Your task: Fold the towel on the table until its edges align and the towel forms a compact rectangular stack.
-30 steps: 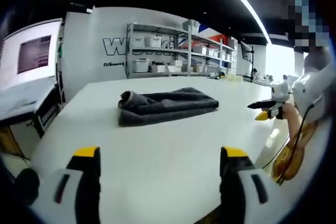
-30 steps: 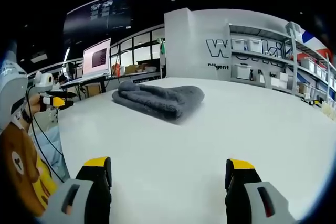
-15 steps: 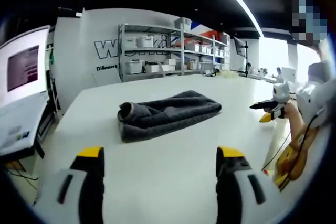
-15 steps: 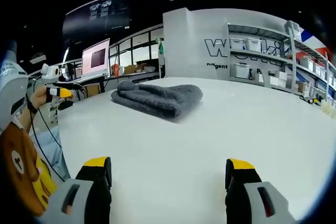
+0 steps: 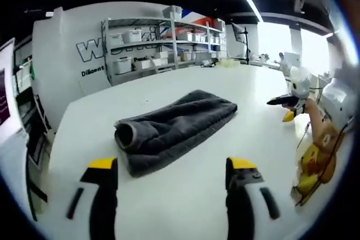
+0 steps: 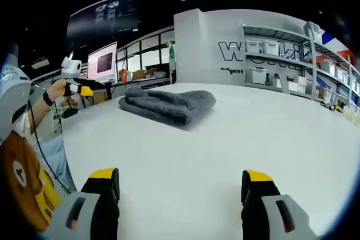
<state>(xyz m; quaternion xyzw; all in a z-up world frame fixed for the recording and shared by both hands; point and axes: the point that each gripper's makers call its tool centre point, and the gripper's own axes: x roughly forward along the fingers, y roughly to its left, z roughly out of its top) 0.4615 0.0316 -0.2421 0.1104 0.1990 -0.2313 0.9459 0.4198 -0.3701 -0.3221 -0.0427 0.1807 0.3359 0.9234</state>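
Observation:
A dark grey towel (image 5: 171, 127) lies folded into a long, thick bundle on the white table (image 5: 185, 195), with a rolled end at its near left. My left gripper (image 5: 171, 181) hovers just in front of it, open and empty. In the right gripper view the same towel (image 6: 169, 107) rests farther off, in the middle of the table. My right gripper (image 6: 180, 192) is open over bare tabletop, well short of the towel. The left gripper (image 6: 84, 89) appears at the left there, held in a hand. The right gripper (image 5: 284, 105) shows at the right of the left gripper view.
Metal shelves (image 5: 163, 40) with white bins line the back wall under large lettering. A monitor (image 6: 103, 62) stands on a desk beyond the table's left side. The person's yellow-and-brown clothing (image 6: 25, 184) is close to the table edge.
The left gripper has moved forward and turned toward the towel, which now looks larger and nearer in its view. In the right gripper view that hand has risen. The towel lies unchanged.

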